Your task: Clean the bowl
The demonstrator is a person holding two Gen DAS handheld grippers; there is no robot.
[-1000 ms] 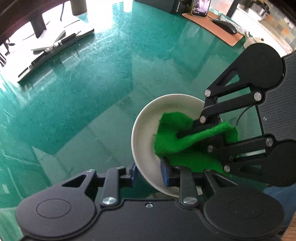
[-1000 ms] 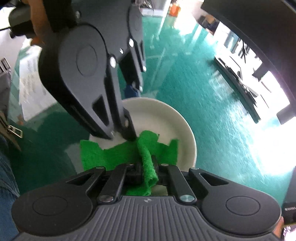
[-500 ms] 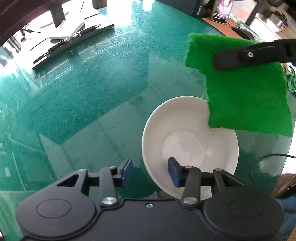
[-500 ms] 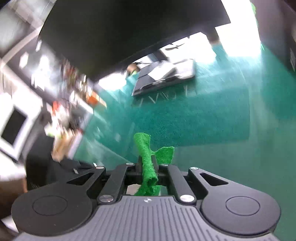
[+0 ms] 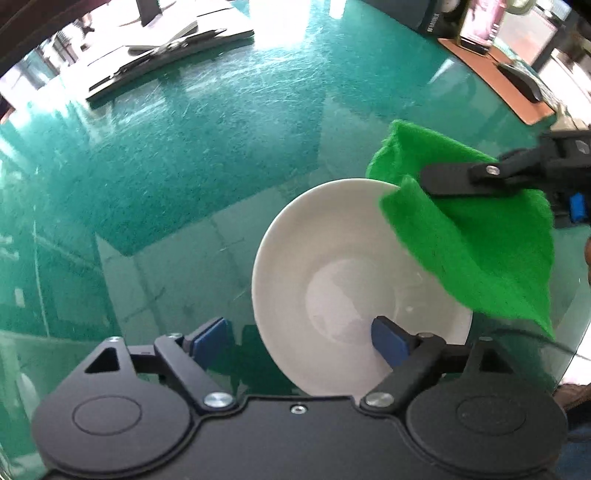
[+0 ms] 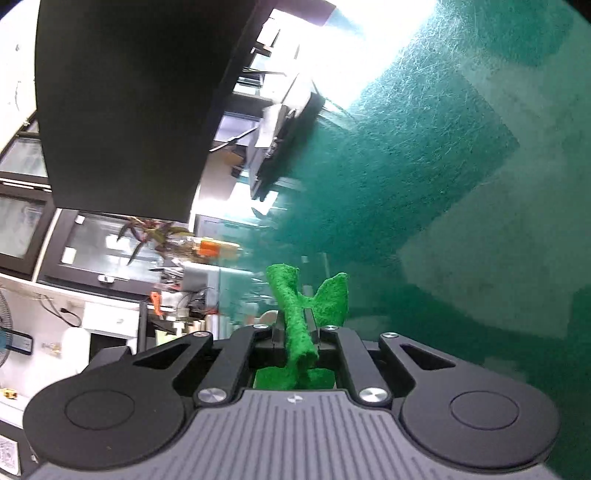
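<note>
A white bowl (image 5: 325, 266) sits on the green glass table (image 5: 184, 155), empty inside. My left gripper (image 5: 299, 343) is open, its blue pads either side of the bowl's near rim, one pad (image 5: 388, 339) inside the bowl and not pressing it. My right gripper (image 6: 295, 332) is shut on a green cloth (image 6: 295, 332). In the left wrist view the cloth (image 5: 480, 236) hangs from the right gripper's fingers (image 5: 461, 177) above the bowl's right rim. The bowl is not in the right wrist view.
A dark flat stand with papers (image 5: 166, 48) lies at the table's far left. A brown mat with a mouse (image 5: 517, 81) and a phone (image 5: 480, 26) are at the far right. A dark monitor (image 6: 122, 103) looms in the right wrist view.
My right gripper lifted the cloth out of the bowl, then lowered it toward the bowl's right rim. My left gripper opened wider and let go of the rim.
</note>
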